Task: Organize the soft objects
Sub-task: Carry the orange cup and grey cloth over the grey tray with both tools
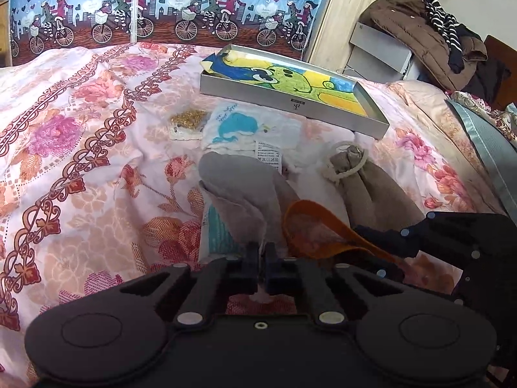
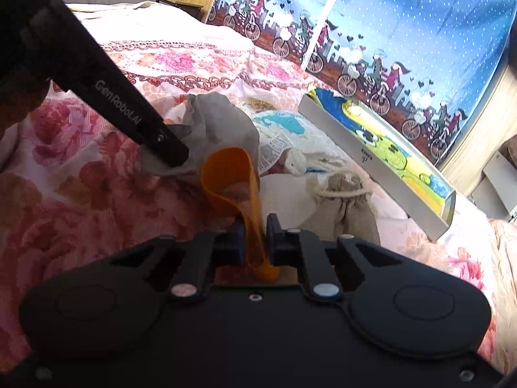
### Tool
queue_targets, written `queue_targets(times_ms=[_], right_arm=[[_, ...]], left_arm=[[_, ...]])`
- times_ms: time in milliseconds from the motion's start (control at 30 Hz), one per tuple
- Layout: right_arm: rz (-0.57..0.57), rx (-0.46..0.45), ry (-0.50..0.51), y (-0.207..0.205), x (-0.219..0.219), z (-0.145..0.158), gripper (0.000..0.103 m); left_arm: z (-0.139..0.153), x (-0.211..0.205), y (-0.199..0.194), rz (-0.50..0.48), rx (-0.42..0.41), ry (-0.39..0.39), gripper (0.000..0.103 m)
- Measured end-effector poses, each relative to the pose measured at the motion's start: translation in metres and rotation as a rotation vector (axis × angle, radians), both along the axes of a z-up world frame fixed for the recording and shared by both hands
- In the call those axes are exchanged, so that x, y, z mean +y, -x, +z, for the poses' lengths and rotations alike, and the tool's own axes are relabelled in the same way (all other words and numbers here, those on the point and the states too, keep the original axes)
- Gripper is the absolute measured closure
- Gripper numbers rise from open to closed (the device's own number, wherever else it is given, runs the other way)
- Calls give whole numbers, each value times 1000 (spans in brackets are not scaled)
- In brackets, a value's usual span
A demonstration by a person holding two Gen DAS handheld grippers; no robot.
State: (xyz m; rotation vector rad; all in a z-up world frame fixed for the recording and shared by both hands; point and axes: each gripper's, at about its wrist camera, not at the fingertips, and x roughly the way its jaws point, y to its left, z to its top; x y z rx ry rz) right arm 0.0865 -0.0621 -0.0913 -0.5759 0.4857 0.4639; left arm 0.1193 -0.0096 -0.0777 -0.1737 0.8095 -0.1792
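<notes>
Nearest the lens, the left gripper (image 1: 262, 255) is seen clenched on a corner of a grey cloth (image 1: 240, 190), which is lifted off the floral bedspread (image 1: 80, 161), presumably so it can be carried clear of the pile. To its right, the right gripper (image 2: 255, 236) is closed on an orange band (image 2: 232, 177), its loop held upright beside the grey cloth. A tied burlap pouch (image 1: 358, 168) is left lying just right of these. Farther off, a whale-print cloth (image 1: 245, 126) is spread before a shallow metal tray (image 1: 290, 97), in which a bright cartoon towel (image 1: 290, 77) already rests; the tray is judged the collecting place.
</notes>
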Motion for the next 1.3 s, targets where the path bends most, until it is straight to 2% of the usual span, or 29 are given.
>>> queue_targets(times_ms=[267, 467, 633, 800, 1067, 1300], right_arm=[[-13, -132, 49, 10, 5, 5, 102], [-69, -235, 60, 11, 5, 13, 103], [-96, -270, 56, 8, 3, 17, 103], [-146, -284, -4, -2, -7, 27, 103], [-276, -347, -119, -57, -34, 54, 103], [-433, -348, -274, -150, -103, 60, 103]], left_arm=[[16, -4, 17, -3, -155, -11, 102], [29, -10, 32, 16, -293, -59, 102], [36, -13, 41, 22, -364, -84, 102], [40, -15, 42, 28, -408, -83, 102], [49, -27, 5, -16, -465, -94, 102], [67, -51, -88, -69, -526, -80, 102]])
